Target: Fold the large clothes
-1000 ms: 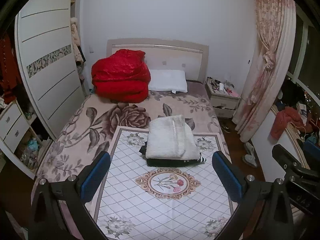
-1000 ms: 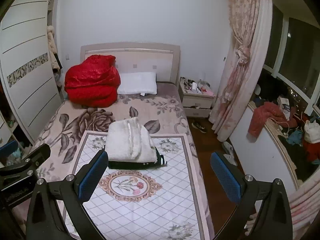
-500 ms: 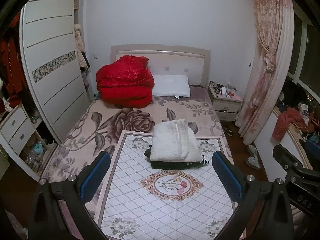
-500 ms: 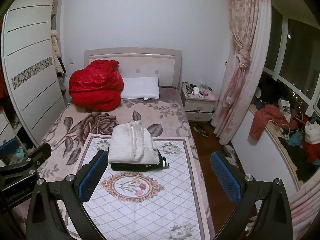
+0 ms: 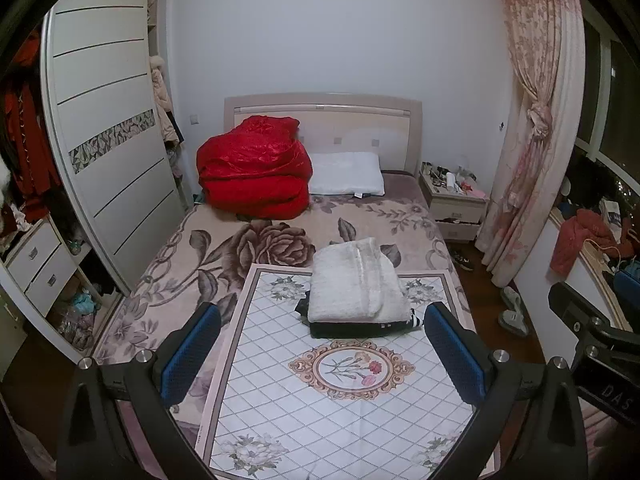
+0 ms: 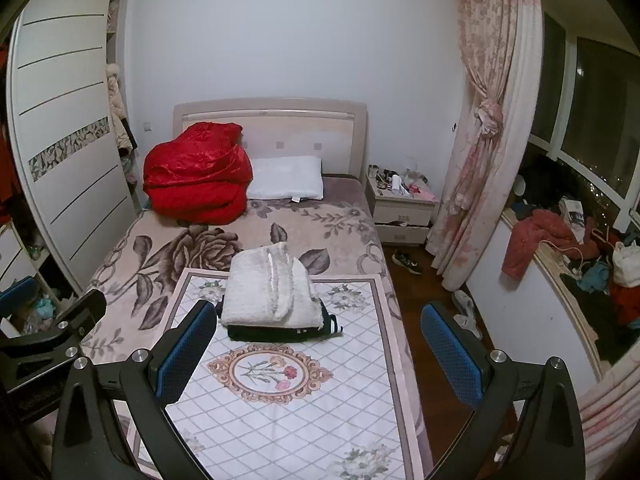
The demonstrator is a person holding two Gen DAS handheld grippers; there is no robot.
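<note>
A folded white fleecy garment (image 5: 356, 280) lies on top of a folded dark garment (image 5: 360, 329) on a white floral mat (image 5: 320, 408) on the bed. The stack also shows in the right wrist view (image 6: 270, 286), with the dark garment (image 6: 280, 334) under it. My left gripper (image 5: 320, 356) is open and empty, held above the foot of the bed, well short of the stack. My right gripper (image 6: 316, 352) is open and empty, at the same distance, to the right of the left one.
A red quilt (image 5: 256, 172) and a white pillow (image 5: 346, 174) lie at the headboard. A wardrobe (image 5: 104, 152) stands left of the bed. A nightstand (image 5: 454, 204), a curtain (image 5: 532, 140) and a cluttered window ledge (image 6: 580, 256) are on the right. Shoes (image 6: 406, 261) lie on the floor.
Both grippers have drawn back and up from the bed, so the stack looks smaller and more of the room shows. Both stay open. The clothes have not moved.
</note>
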